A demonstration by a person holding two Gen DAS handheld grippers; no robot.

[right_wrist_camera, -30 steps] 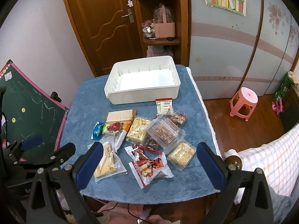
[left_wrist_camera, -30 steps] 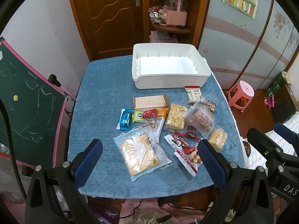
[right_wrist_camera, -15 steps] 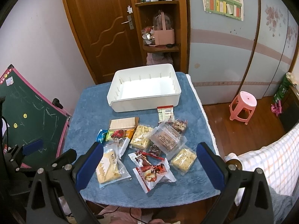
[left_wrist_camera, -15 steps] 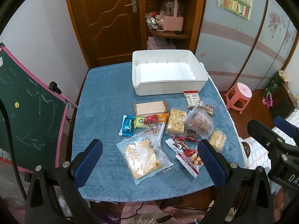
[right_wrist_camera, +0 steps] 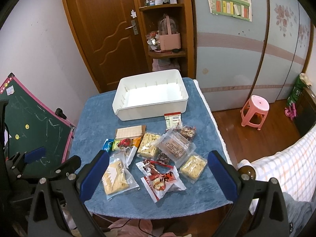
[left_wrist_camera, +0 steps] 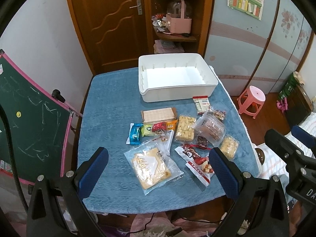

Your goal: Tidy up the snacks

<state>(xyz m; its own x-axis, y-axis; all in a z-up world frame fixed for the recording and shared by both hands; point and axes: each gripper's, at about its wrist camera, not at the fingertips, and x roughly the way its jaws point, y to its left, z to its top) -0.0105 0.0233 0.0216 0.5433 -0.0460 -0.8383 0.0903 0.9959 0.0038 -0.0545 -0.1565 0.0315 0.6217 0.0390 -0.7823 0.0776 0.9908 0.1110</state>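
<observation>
Several snack packets lie in a loose heap on the blue cloth of a small table [left_wrist_camera: 110,106]. Nearest me are a clear bag of yellow crackers [left_wrist_camera: 152,167] [right_wrist_camera: 116,177] and a red and white packet [left_wrist_camera: 199,164] [right_wrist_camera: 164,179]. An empty white bin [left_wrist_camera: 177,94] [right_wrist_camera: 150,112] stands at the far side of the table. My left gripper [left_wrist_camera: 158,173] hangs open above the near table edge, holding nothing. My right gripper [right_wrist_camera: 158,175] is likewise open and empty, high over the near edge. Each gripper shows at the side of the other's view.
A green chalkboard [left_wrist_camera: 25,122] leans at the table's left. A pink stool [right_wrist_camera: 256,108] stands on the wooden floor to the right, with a checked bedcover [right_wrist_camera: 286,162] nearer. Behind the table are a brown door [left_wrist_camera: 112,19] and a corner shelf [left_wrist_camera: 175,33].
Both grippers have risen and drawn back, so the table and snacks look smaller and lower in each view. Nothing on the table has moved.
</observation>
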